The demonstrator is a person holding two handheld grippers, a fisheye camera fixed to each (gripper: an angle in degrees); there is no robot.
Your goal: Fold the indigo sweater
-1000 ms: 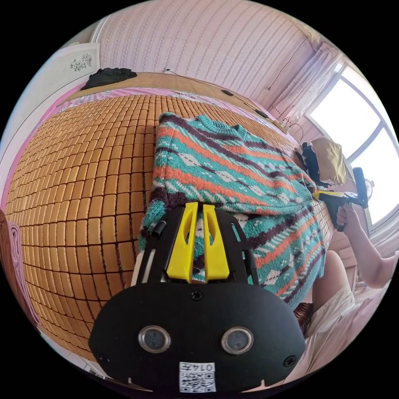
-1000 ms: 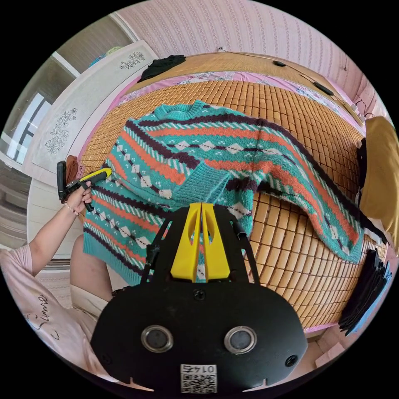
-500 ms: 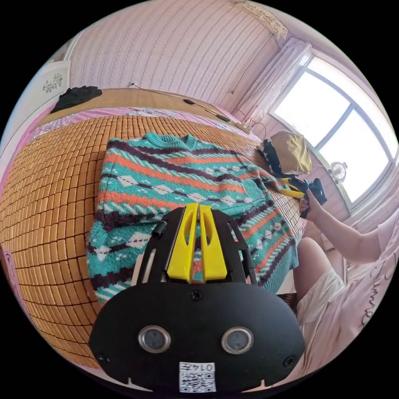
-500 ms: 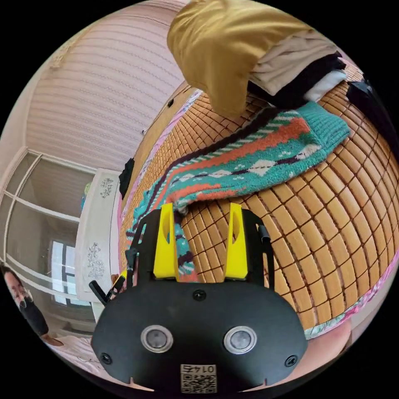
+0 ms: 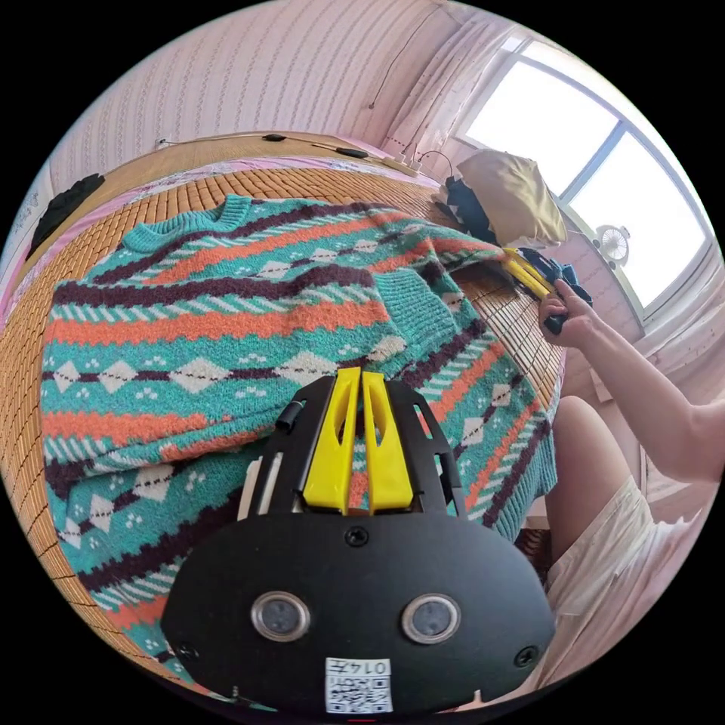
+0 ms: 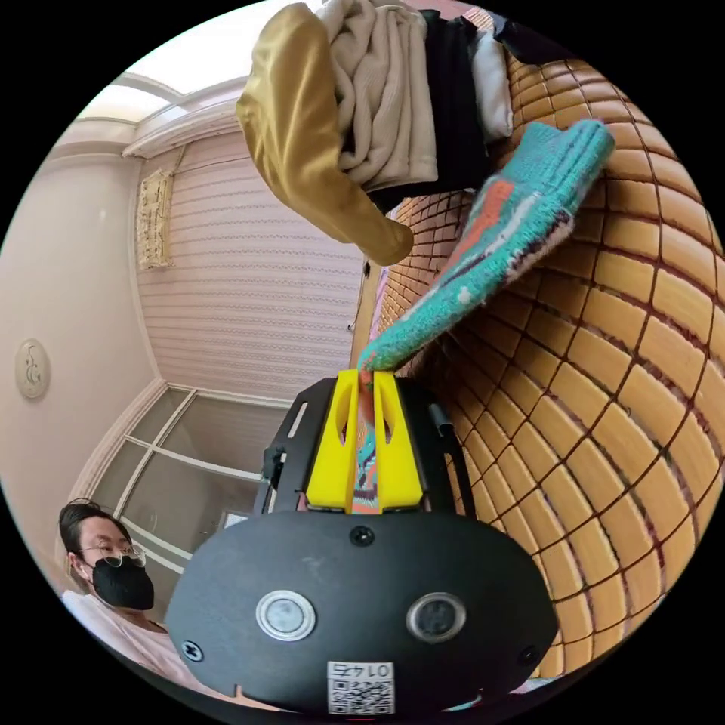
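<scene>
Left gripper view: sweater [image 5: 226,317], a striped knit in teal, orange and dark purple, lies spread flat on a bamboo mat [image 5: 23,317], collar at the far side, one sleeve already folded across the chest with its cuff near the middle. Left gripper [image 5: 361,377] hangs above the near hem, jaws drawn together with nothing between them. At far right the right gripper [image 5: 525,272], held in a hand [image 5: 570,317], sits at the other sleeve, just beside a pile of clothes [image 5: 506,204] under the window. The sweater's near right corner overhangs the mat's edge by the person's knee. Right gripper view: right gripper [image 6: 368,381] has both jaws closed on the sleeve [image 6: 491,249] partway along, the cuff lying free beyond on the mat [image 6: 642,423], touching or just short of the clothes pile [image 6: 377,113]; which, cannot be told. Handling, as judged: soft, thick, fairly light, not slippery; it will sag and drape from a single hold, so sleeve ends, shoulders and hem corners are the best holds. Room: open mat to the left and far side; cramped on the right by the pile.
</scene>
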